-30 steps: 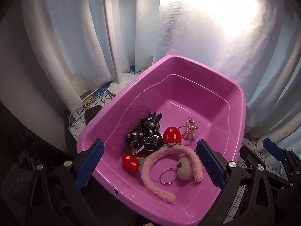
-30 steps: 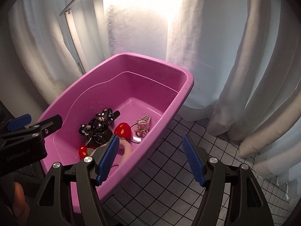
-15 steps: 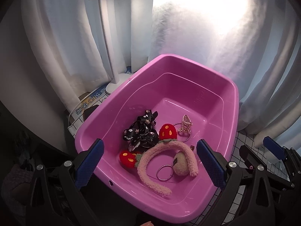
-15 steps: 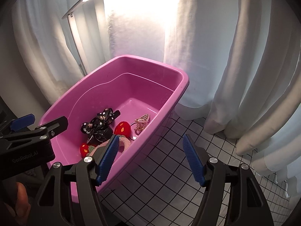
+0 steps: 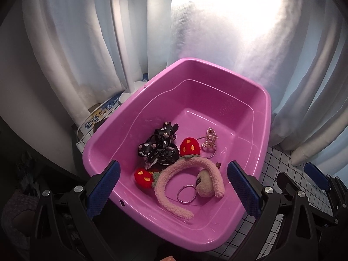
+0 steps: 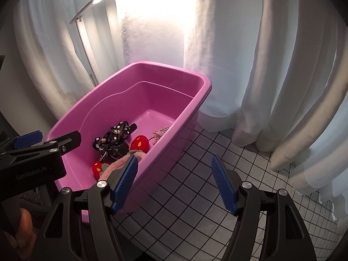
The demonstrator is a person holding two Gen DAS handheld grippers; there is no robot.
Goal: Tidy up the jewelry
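Note:
A pink plastic tub (image 5: 256, 91) (image 6: 195, 80) holds the jewelry: a fuzzy pink headband with red strawberries (image 5: 195, 163) (image 6: 121, 163), a black patterned ribbon bow (image 5: 156, 145) (image 6: 113, 137), a pearl hair claw (image 5: 209, 140) (image 6: 161, 131), and a beige plush keychain on a metal ring (image 5: 204, 184). My left gripper (image 5: 173, 189) is open and empty above the tub's near end. My right gripper (image 6: 174, 182) is open and empty, beside the tub's right wall, over the tiled surface.
A white desk lamp (image 5: 121, 50) stands behind the tub at the left, with a printed box (image 5: 97, 117) near its base. White curtains (image 6: 271, 65) hang close behind and to the right. The white gridded surface (image 6: 195, 174) extends to the right of the tub.
Both grippers have drawn back and up from the tub, which sits smaller and farther in both views. The items in the tub have not moved. Both grippers stay open.

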